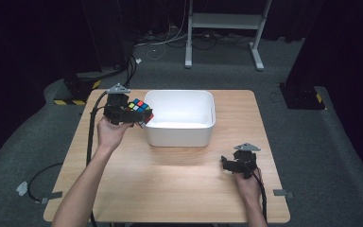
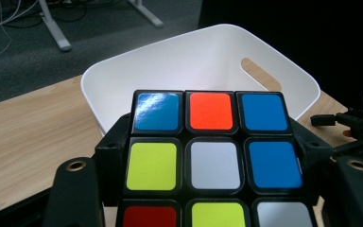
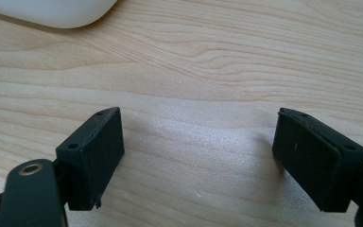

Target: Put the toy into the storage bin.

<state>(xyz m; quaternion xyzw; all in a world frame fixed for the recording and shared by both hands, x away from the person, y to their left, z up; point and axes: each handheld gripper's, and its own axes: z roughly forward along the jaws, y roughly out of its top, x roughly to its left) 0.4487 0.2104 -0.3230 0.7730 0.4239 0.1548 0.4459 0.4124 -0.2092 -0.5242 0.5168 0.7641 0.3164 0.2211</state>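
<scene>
A colour-tiled puzzle cube hangs above the table at the left rim of the white bin, with my left gripper shut on it. In the left gripper view the cube sits clamped between the two black jaws, its top face showing blue, orange, yellow, white and red tiles, and the bin lies just beyond it. My right gripper rests low over the table near the front right, pointing left. In the right gripper view my right gripper stands open over bare wood, nothing between the jaws.
The wooden table has free room in front of the bin. A corner of the bin lies ahead of the right gripper. Beyond the table are a white desk frame, floor cables and dark equipment.
</scene>
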